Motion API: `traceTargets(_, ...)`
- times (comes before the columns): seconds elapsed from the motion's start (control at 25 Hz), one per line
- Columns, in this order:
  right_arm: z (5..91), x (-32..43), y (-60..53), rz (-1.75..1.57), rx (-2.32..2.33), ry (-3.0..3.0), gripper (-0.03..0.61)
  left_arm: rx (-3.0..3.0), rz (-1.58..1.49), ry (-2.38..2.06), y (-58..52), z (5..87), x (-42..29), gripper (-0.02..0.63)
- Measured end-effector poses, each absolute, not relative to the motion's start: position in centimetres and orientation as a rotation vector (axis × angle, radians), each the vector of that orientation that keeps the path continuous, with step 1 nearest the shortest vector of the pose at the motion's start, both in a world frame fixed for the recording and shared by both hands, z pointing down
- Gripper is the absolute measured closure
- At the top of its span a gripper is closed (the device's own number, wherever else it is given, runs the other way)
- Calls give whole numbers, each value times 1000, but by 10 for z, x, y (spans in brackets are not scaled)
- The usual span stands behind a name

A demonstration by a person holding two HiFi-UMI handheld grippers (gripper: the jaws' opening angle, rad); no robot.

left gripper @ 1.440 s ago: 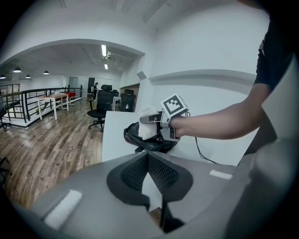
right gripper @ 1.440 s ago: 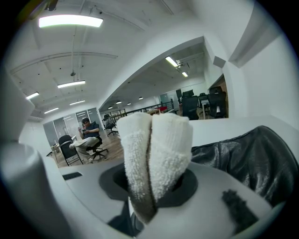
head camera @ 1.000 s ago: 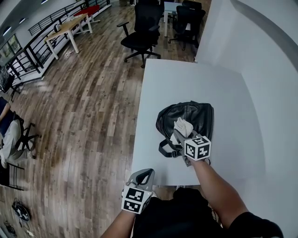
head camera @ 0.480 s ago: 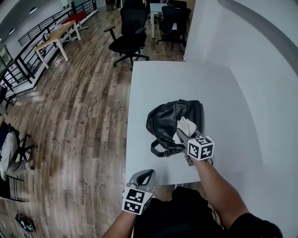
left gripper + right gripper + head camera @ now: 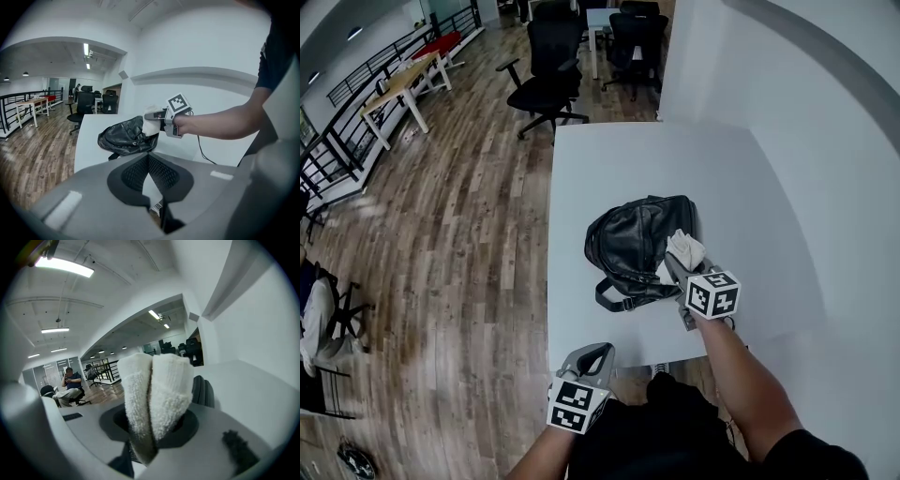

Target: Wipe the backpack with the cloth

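Since the earlier frame the right-hand claw has carried the cloth off the middle of the backpack toward its right side.

Far left in the head view, the left gripper [image 5: 581, 362] hangs low, off the near edge of the white table [image 5: 609, 159] and well apart from the bag. Its own view shows its jaws together with nothing between them.

The black backpack [image 5: 630, 246] lies flat near the middle of the table, its strap trailing toward the near edge. At its right edge sits the white cloth [image 5: 684, 248], touching the bag, with the right gripper [image 5: 677, 266] clamped on it. In the right gripper view the folded towel fills the space between the jaws.

Wiping looks under way rather than finished. The cloth has reached the right side, but nothing on the leather shows which parts are clean. The left half and the strap probably still need passes.
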State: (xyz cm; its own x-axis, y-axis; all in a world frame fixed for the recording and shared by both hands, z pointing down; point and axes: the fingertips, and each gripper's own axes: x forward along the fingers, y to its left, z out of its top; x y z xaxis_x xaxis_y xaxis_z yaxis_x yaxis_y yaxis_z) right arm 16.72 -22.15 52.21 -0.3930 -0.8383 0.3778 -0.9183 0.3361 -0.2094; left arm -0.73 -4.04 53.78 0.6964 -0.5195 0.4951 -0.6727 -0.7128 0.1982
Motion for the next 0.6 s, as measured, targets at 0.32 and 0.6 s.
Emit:
traceTargets(0.32, 508, 191, -208, 566, 1677, -2383, 477, 2565, 589, -915, -30, 531, -5, 607)
traceTargets(0.6, 501, 203, -188, 550, 1713, -2364, 477, 2579, 611, -903, -17, 529, -11, 607)
